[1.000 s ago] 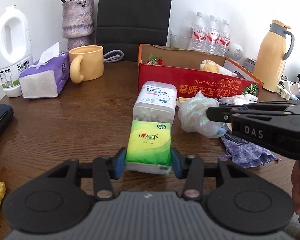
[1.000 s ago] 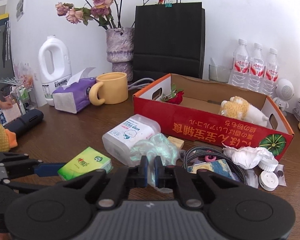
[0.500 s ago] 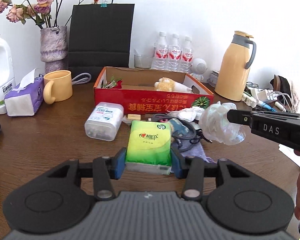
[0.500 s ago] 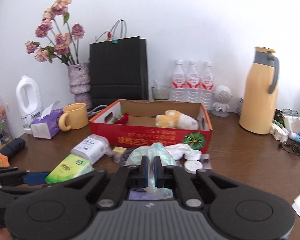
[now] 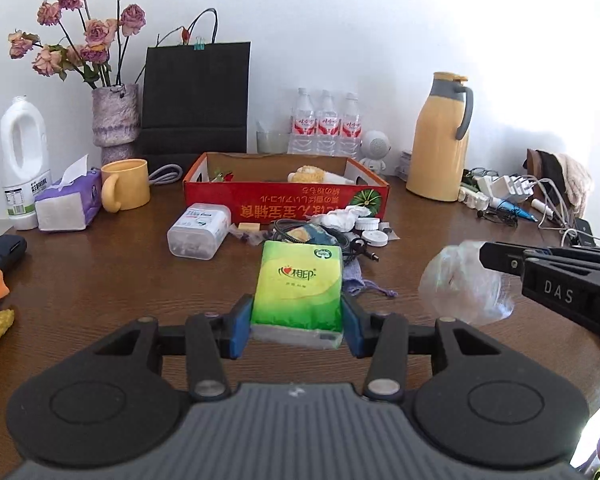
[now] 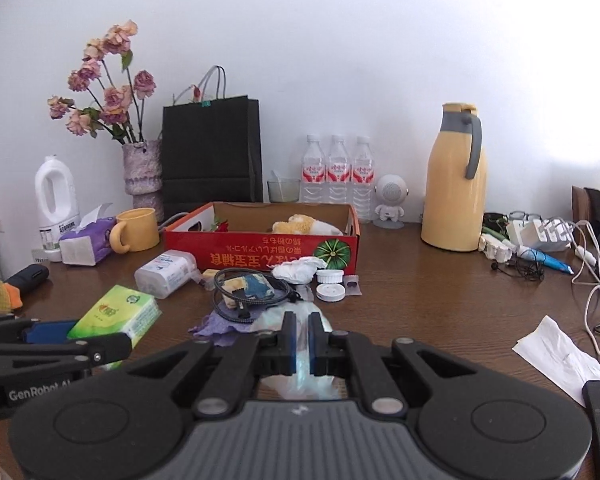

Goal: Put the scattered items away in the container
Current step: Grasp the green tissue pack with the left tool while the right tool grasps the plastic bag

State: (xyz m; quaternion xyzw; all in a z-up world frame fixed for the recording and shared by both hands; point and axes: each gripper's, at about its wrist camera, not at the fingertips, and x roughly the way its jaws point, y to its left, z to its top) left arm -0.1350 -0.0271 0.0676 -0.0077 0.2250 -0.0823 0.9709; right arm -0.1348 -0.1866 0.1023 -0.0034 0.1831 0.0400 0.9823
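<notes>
My left gripper [image 5: 297, 322] is shut on a green tissue pack [image 5: 298, 280] and holds it above the table, well in front of the red cardboard box [image 5: 286, 200]. The pack also shows in the right wrist view [image 6: 116, 314]. My right gripper [image 6: 301, 334] is shut on a crumpled clear plastic bag [image 6: 300, 376], also seen in the left wrist view [image 5: 462, 282] at the right. The box [image 6: 260, 250] holds a plush toy [image 6: 300, 224] and a red flower [image 6: 220, 225]. Loose items lie before it: a clear plastic tub [image 5: 199, 230], a black cable [image 6: 252, 292], white lids [image 6: 330, 286], crumpled tissue [image 6: 298, 270].
At the back stand a black paper bag [image 5: 196, 100], a flower vase [image 5: 114, 124], a yellow mug [image 5: 126, 184], a purple tissue box [image 5: 68, 204], a white jug [image 5: 22, 168], water bottles [image 5: 326, 126] and a yellow thermos [image 5: 440, 136]. Chargers and cables [image 6: 548, 240] lie at the right.
Both grippers have pulled back and risen away from the box, each keeping its load. The plastic bag has moved right and farther from the clutter.
</notes>
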